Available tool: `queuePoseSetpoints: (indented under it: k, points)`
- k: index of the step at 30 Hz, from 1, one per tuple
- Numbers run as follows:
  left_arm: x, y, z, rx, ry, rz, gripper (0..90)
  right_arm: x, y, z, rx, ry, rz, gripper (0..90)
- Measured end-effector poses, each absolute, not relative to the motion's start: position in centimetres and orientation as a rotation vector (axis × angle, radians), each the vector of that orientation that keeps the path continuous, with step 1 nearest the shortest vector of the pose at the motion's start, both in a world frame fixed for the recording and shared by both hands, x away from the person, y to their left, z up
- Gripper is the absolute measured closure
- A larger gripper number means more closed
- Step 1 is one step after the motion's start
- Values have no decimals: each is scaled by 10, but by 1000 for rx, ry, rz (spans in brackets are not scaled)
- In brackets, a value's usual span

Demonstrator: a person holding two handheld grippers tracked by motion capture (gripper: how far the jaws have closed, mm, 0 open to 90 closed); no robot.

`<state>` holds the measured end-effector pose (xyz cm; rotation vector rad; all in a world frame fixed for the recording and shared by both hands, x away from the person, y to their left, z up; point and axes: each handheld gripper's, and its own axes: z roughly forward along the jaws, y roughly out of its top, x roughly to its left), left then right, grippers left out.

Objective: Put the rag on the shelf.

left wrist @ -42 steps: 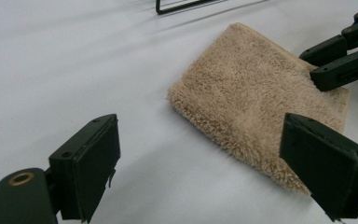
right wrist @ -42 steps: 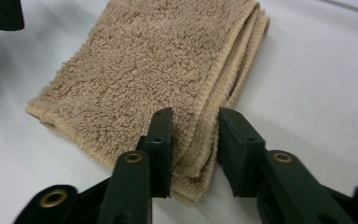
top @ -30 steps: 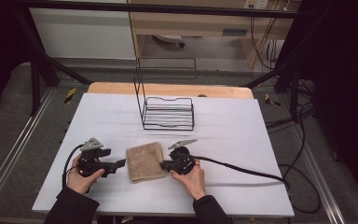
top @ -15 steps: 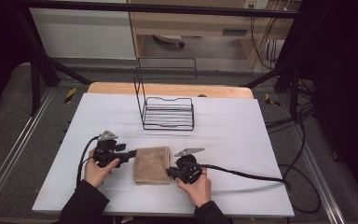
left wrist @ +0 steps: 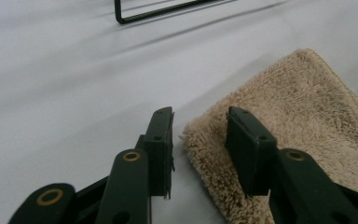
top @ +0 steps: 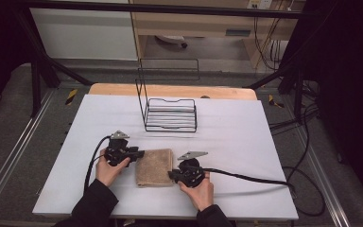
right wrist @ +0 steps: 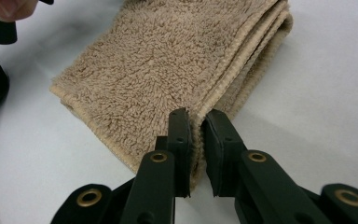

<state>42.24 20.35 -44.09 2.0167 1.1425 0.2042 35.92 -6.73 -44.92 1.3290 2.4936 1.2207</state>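
A folded beige towel (top: 155, 166) lies flat on the white table (top: 246, 142) near its front edge. My left gripper (top: 139, 153) is at the towel's far left corner. In the left gripper view its jaws (left wrist: 199, 116) have just been closing, with the towel's (left wrist: 298, 116) fringed corner between them and a gap still beside one pad. My right gripper (top: 171, 174) is at the towel's near right edge. In the right gripper view it (right wrist: 198, 116) is shut on the hemmed edge of the towel (right wrist: 168, 65).
A black wire rack (top: 172, 116) with a tall back frame stands behind the towel at mid-table; its base bar (left wrist: 168, 9) is far beyond the left jaws. Black cables trail from both grippers, the right one across the table's right half.
My left gripper moved right and away from me to the towel's corner, and its jaws narrowed. The towel turned to lie squarer. The right gripper shifted slightly nearer me at first, then kept still.
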Motion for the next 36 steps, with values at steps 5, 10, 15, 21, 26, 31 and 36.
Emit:
queuePoseSetpoints:
  k: [5,10,15,21,26,31,36]
  points:
    - [424,202,-445,2028,1145,176,690,360,-68,-448,1316,2493,1217,773]
    - [424,202,-446,2033,1154,170,781,366,-72,-439,1248,2466,1252,613]
    - [424,200,-448,2039,1157,173,831,379,-75,-431,1218,2438,1286,477]
    - [422,198,-450,2047,1140,199,836,408,-75,-432,1216,2384,1260,342]
    - [422,198,-450,2051,1132,200,829,433,-61,-438,1248,2406,1237,388]
    - [421,198,-450,2057,1125,212,827,442,-56,-445,1247,2432,1184,476]
    - [421,198,-450,2057,1122,212,826,438,-54,-450,1242,2480,1151,583]
